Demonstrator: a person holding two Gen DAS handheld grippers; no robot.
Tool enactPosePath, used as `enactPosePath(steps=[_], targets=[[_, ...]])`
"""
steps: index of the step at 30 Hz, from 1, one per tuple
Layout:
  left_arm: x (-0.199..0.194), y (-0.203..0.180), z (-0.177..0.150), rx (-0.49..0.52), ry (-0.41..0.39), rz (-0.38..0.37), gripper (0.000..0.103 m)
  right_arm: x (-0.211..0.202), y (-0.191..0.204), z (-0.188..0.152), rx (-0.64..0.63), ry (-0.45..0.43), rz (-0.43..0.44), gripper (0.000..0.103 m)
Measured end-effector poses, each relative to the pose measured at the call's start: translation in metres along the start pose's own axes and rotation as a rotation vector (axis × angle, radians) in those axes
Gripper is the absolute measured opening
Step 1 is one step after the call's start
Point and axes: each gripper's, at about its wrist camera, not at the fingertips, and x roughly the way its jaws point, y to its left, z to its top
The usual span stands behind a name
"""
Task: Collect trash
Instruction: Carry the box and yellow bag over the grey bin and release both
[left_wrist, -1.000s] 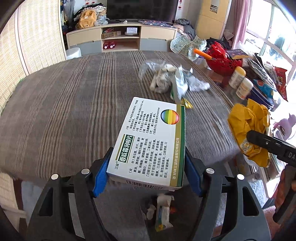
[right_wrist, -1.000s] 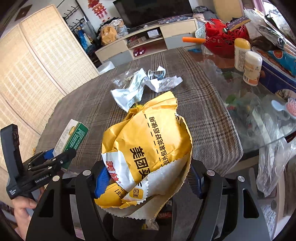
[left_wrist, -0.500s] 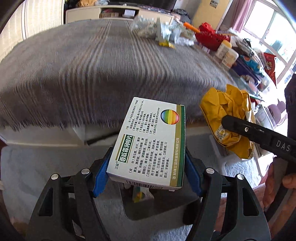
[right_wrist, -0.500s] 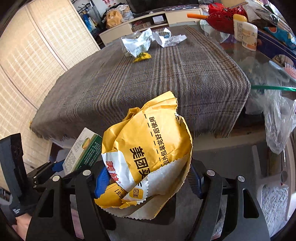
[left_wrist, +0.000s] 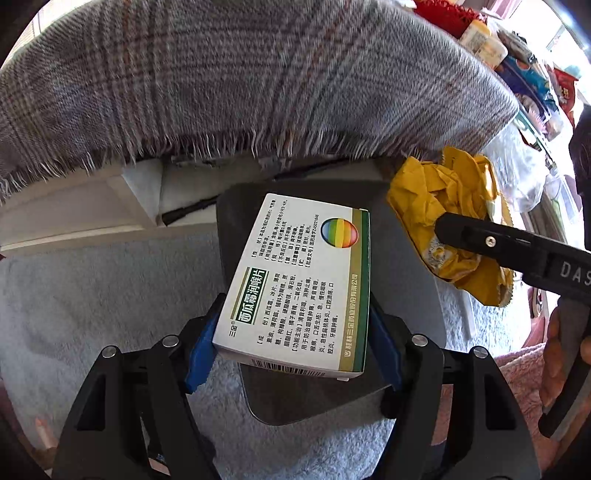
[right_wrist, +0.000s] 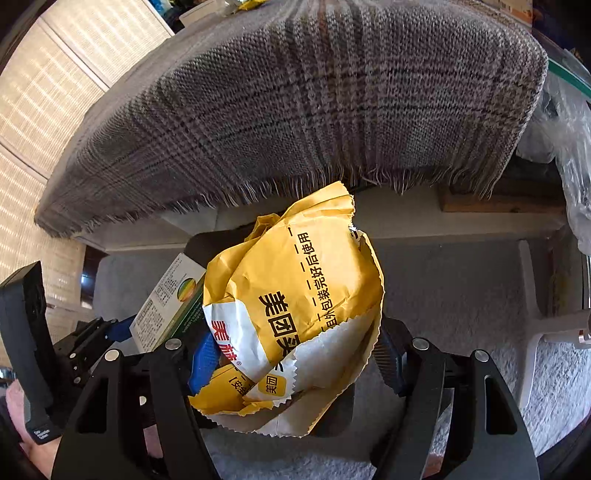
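While the left gripper (left_wrist: 291, 332) clamps the medicine box (left_wrist: 299, 284) and the right gripper (right_wrist: 291, 354) clamps the yellow paper bag (right_wrist: 295, 295), centre both directly above the dark bin (left_wrist: 413, 295) below before releasing.

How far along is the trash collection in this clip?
Mid-job. In hand: the left hand-held gripper grips a box and the right hand-held gripper a yellow bag, both over a dark bin on the floor. Left: neither piece dropped yet. Whether trash remains on the table is not visible.
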Motion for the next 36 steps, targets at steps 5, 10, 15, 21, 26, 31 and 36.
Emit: enactPosePath(steps=[5,10,15,21,26,31,36], targets=[[0.01,-0.001,-0.004,0.006,0.02,-0.013,0.068,0.008,-0.001,-0.002,0.01,0.026,0.005,0.072],[0.012,-0.003,-0.004,0.01,0.02,-0.029,0.069,0.006,-0.001,0.0,0.016,0.021,0.014,0.075],[0.007,-0.004,0.002,0.012,0.016,-0.015,0.075,0.005,-0.004,0.003,0.029,0.02,-0.003,0.079],[-0.004,0.0,0.004,0.006,-0.001,-0.008,0.082,-0.005,-0.011,0.005,0.042,-0.02,-0.002,0.092],[-0.009,0.003,0.004,0.004,-0.011,-0.001,0.086,-0.01,-0.019,0.009,0.06,-0.033,-0.004,0.094],[-0.017,0.005,0.004,-0.001,-0.036,-0.001,0.093,-0.018,-0.024,0.011,0.068,-0.048,-0.019,0.099],[-0.024,0.005,0.005,0.005,-0.057,0.008,0.095,-0.029,-0.024,0.014,0.072,-0.075,-0.023,0.1]])
